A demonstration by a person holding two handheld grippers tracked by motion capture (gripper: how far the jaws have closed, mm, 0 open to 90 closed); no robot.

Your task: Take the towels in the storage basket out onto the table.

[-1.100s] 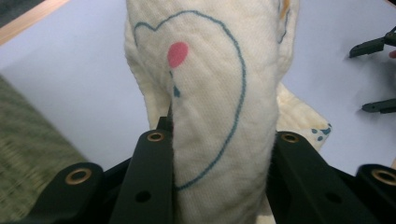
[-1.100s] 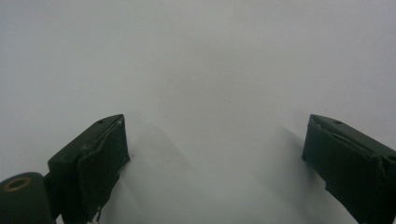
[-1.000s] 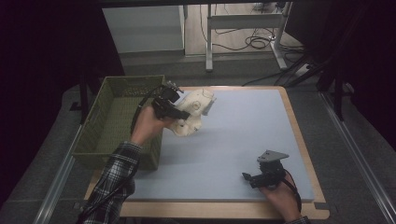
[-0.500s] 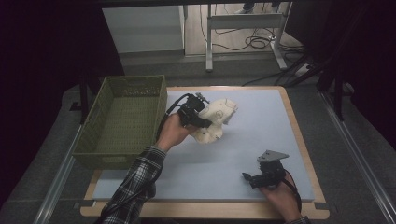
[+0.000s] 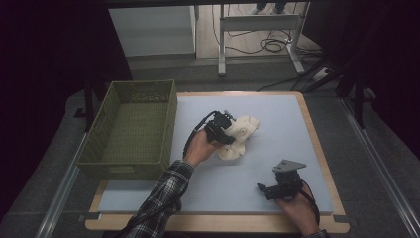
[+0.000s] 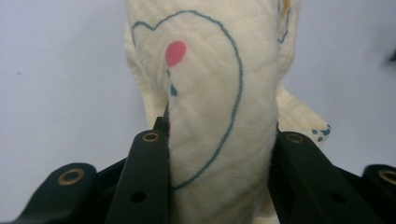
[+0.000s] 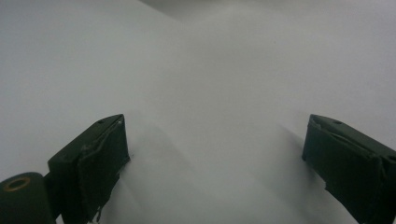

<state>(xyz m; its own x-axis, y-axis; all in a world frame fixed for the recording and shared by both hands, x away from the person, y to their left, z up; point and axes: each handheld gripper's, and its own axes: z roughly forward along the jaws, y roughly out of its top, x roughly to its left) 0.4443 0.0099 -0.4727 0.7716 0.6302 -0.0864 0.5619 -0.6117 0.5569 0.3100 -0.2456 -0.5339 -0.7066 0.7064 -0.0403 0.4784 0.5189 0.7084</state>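
The left gripper (image 5: 229, 130) pinches a cream cloth soft toy with blue outlines and a pink spot (image 6: 210, 93), jaws pressed against both its sides, over the middle of the pale blue table mat (image 5: 277, 119). The jaws have just been easing apart slightly. The right gripper (image 5: 267, 189) rests spread and empty near the mat's front right corner.

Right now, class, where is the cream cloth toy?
In the high view the cream cloth toy sits mid-mat, clamped in the left gripper, right of the green basket.
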